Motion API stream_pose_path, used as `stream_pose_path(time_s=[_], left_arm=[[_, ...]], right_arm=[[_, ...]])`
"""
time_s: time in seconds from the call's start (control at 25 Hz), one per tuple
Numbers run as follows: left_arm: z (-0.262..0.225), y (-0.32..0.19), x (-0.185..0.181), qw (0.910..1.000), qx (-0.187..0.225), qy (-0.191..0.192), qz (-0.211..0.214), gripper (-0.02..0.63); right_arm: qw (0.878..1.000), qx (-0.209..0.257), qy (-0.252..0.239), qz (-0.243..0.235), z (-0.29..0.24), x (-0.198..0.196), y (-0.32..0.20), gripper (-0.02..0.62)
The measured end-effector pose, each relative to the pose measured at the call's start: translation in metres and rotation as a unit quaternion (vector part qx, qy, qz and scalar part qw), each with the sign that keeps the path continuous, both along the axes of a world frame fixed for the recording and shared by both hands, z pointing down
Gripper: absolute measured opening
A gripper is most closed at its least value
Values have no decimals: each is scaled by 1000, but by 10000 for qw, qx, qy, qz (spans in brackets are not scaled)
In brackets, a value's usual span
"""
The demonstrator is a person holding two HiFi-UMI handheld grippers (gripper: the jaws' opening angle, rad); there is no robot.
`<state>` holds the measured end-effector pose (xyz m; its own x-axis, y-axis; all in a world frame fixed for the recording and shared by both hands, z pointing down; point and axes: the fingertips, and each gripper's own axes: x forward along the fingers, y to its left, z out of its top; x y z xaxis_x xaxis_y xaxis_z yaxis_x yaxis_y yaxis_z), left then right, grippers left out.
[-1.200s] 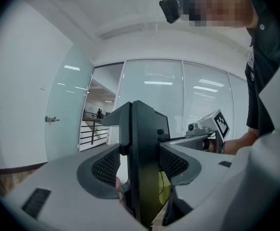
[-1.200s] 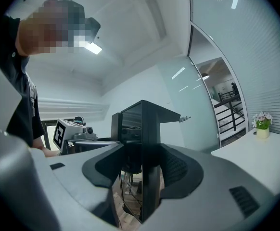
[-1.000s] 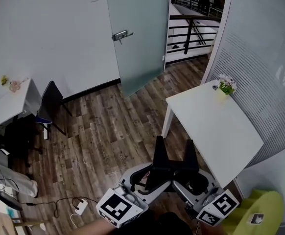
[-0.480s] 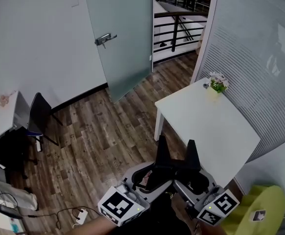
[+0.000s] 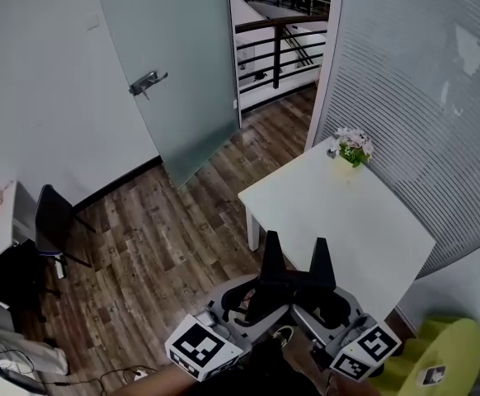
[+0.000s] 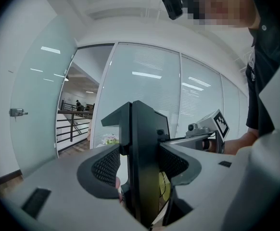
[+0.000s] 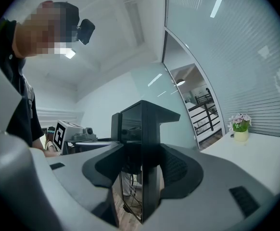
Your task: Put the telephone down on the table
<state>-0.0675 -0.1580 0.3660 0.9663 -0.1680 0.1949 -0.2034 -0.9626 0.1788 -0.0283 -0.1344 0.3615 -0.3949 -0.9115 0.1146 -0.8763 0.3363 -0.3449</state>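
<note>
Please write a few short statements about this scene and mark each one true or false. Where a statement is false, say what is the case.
1. The left gripper and the right gripper both have their jaws together, with nothing between them. True.
2. A telephone lies on the white table. False: no telephone is in view; only a pot of flowers stands on it.
3. The glass door stands open. True.
4. The pot of flowers stands at the table's near edge, beside the grippers. False: it stands at the far corner, well away from them.
</note>
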Motion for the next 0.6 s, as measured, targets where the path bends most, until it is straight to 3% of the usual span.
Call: stream_pose_path(time_s=[0.6], left_arm=[[14, -40, 149, 9954, -118, -363, 878, 258]], right_arm=[[9954, -246, -361, 858, 20, 145, -34, 236]])
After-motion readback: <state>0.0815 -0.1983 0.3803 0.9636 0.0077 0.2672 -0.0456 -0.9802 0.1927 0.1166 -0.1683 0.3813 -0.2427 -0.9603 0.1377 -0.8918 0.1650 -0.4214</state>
